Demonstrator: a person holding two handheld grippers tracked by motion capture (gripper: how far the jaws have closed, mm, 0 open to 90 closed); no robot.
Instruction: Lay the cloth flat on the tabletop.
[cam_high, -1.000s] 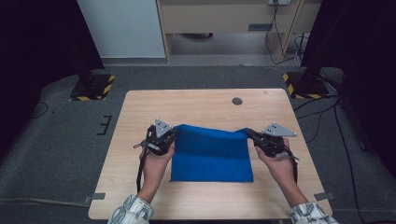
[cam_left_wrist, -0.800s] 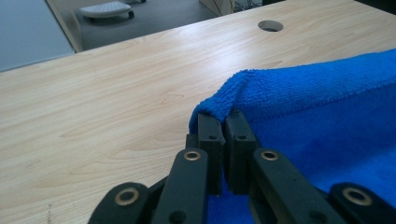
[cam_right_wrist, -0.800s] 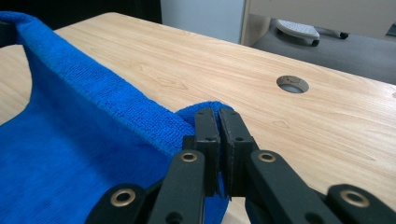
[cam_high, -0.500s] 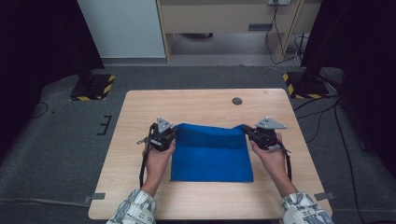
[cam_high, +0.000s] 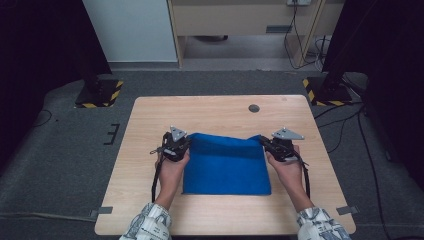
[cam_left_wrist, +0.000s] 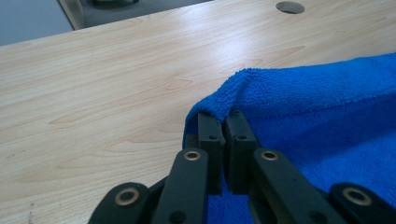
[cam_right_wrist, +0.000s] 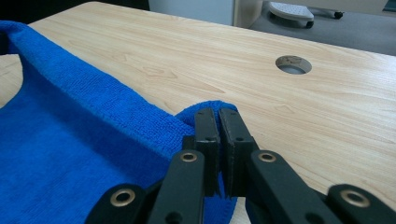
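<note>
Both far corners of blue cloth (cam_high: 227, 162) pinched tight in left gripper (cam_high: 181, 145) and right gripper (cam_high: 267, 143), now lower and slack over table (cam_high: 215, 107); fold-over probably next.

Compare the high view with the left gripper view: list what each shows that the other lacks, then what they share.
High view alone: the person's patterned sleeves, the right tool clamped on the far right corner of the blue terry cloth, the grey carpet floor and the yellow-black striped stand bases.

Left gripper view alone: close up, the left tool pinching a raised fold of the cloth's corner, and the looped pile.

Both: the cloth, the light wooden table and its round cable hole.
</note>
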